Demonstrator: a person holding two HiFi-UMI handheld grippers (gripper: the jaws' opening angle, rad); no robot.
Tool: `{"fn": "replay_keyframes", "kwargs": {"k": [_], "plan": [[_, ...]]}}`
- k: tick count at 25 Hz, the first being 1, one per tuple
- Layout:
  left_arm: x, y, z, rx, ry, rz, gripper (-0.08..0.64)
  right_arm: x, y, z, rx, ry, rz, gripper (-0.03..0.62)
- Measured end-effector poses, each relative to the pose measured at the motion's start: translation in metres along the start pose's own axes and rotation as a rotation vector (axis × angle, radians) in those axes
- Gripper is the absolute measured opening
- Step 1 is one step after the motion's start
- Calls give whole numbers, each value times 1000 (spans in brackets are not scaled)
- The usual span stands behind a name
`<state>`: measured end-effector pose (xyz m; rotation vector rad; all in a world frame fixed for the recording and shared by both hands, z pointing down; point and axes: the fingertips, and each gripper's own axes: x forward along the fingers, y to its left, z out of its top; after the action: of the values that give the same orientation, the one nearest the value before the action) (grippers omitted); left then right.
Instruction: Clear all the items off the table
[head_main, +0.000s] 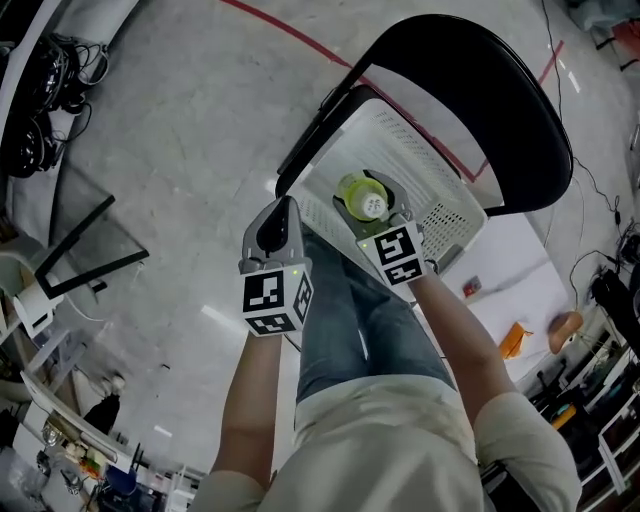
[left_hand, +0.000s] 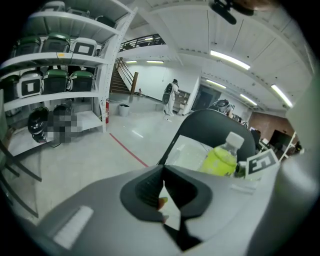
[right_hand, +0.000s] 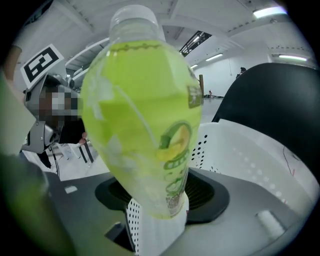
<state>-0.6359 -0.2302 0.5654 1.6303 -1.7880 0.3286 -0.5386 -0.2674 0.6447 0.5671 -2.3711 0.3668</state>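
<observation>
1. A clear plastic bottle (head_main: 362, 197) of yellow-green drink, with a white cap and a printed label, is held by the right gripper (head_main: 378, 218). It is held above a white perforated plastic basket (head_main: 440, 215), which sits on the seat of a black-backed chair (head_main: 500, 100).
2. In the right gripper view the jaws are seen closed on the lower body of the bottle. They are kept fairly wide by its girth, and the cap points away from the gripper.
3. The left gripper (head_main: 283, 210) is held just beside the basket's rim. Its jaws are drawn together at the tips and nothing is gripped, though a small orange speck near the pads cannot be identified.
4. The bottle is judged to be nearly full, so some weight is to be expected.
5. Its thin wall will probably give under pressure, and the smooth label film may slip. The stiffer part near the base, where it is now held, is judged the sounder place to grip.
6. A release low inside the basket is advised, since the light basket could be shifted by a dropped bottle.
7. A white table (head_main: 520, 275) is seen well apart, with an orange object (head_main: 512, 340) lying on it.
</observation>
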Motion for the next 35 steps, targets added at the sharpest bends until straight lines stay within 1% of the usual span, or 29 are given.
{"fn": "replay_keyframes", "kwargs": {"k": [8, 13, 18, 22, 26, 31, 35], "plan": [[20, 23, -6, -22, 7, 14, 9, 45, 2, -29, -6, 37, 15, 295], [31, 34, -7, -39, -1, 33, 9, 74, 1, -48, -58, 48, 41, 295], [38, 41, -13, -57, -1, 41, 9, 92, 3, -64, -64, 63, 59, 298], [40, 44, -19, -70, -1, 45, 9, 101, 8, -69, -58, 68, 66, 299], [42, 49, -22, -82, -1, 52, 9, 106, 10, -68, -44, 45, 67, 305], [41, 49, -22, -82, -4, 54, 9, 110, 12, -70, -58, 27, 80, 323], [38, 45, -18, -78, -9, 48, 9, 109, 12, -70, -38, 48, 95, 338]]}}
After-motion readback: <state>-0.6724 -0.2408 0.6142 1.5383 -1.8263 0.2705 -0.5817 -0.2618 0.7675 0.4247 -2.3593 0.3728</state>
